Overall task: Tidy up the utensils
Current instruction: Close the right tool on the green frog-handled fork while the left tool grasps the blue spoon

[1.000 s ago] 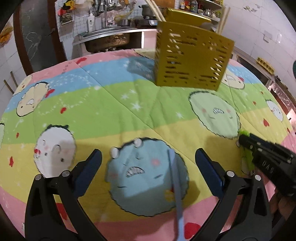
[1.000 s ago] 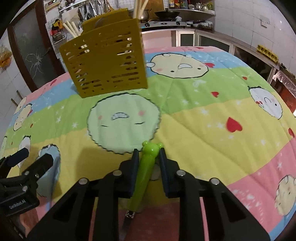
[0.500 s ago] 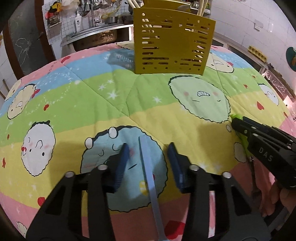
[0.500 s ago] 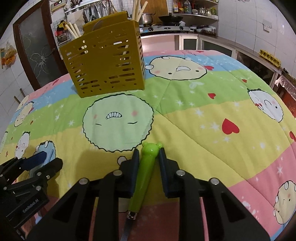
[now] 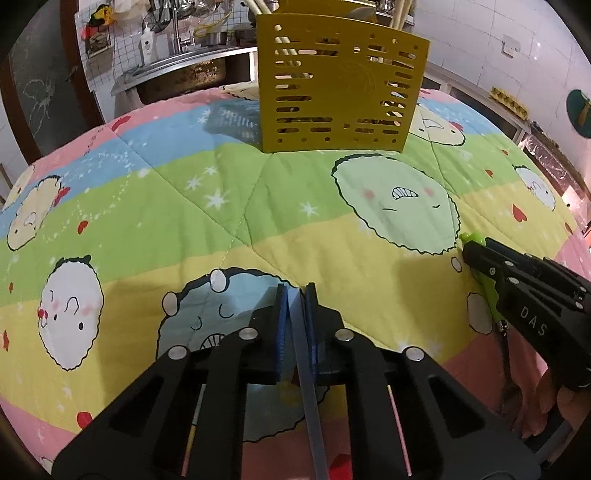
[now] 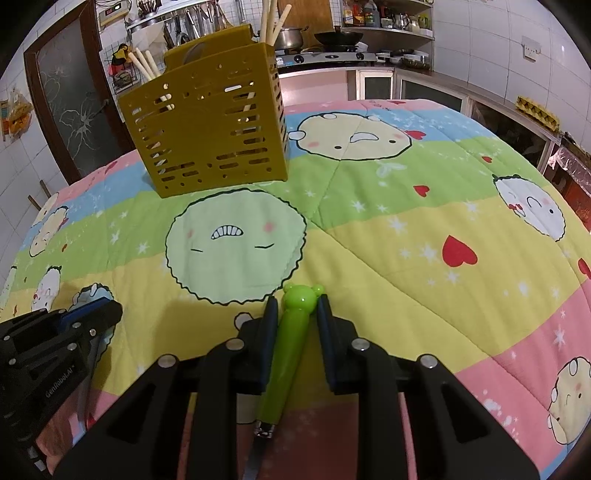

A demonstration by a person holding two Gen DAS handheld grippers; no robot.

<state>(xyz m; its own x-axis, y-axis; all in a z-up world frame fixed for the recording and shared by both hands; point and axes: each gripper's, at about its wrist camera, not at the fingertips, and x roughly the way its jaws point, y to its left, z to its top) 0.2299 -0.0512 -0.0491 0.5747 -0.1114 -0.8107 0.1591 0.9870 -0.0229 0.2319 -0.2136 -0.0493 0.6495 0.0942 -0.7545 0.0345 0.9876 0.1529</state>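
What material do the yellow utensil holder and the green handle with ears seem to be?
Yellow utensil holder: likely molded plastic, matte, judging by its even colour and neat cut slots. Green handle: probably glossy plastic, smooth with soft highlights; a shiny metal-looking collar sits at its lower end.

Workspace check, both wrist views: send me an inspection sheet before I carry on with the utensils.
Surface: colourful cartoon quilt covers the table.
Job's things: yellow slotted utensil holder upright at the far side, chopsticks sticking out; green bear-handled utensil; thin blue-grey utensil.
Clutter: nothing seen on the quilt.
Grippers: left gripper shut on the thin blue-grey utensil; right gripper shut on the green handle.
Cables: nothing seen.
Surroundings: kitchen with sink, stove with wok, tiled walls.
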